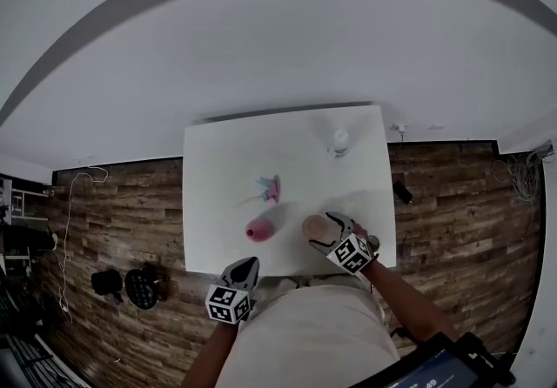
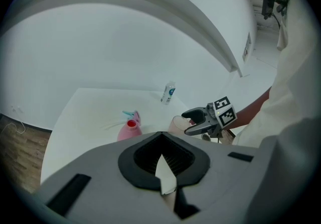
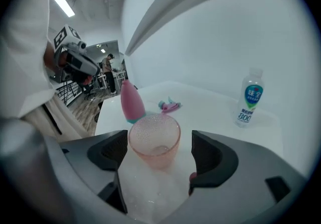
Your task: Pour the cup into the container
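Observation:
A translucent pink dimpled cup (image 3: 154, 140) stands upright on the white table (image 1: 218, 160) near its front edge. My right gripper (image 3: 159, 152) is open, one jaw on each side of the cup with a gap on both sides. The pink container (image 1: 259, 230), an open-topped bottle, stands just left of the cup (image 1: 315, 226); its red mouth shows in the left gripper view (image 2: 128, 130). My left gripper (image 1: 242, 273) hangs off the table's front edge with its jaws together and holds nothing.
A small clear water bottle (image 1: 339, 142) stands at the table's back right. A pink and teal lid (image 1: 270, 189) lies mid-table behind the container. Black objects (image 1: 130, 286) sit on the wooden floor to the left. A white wall rises behind the table.

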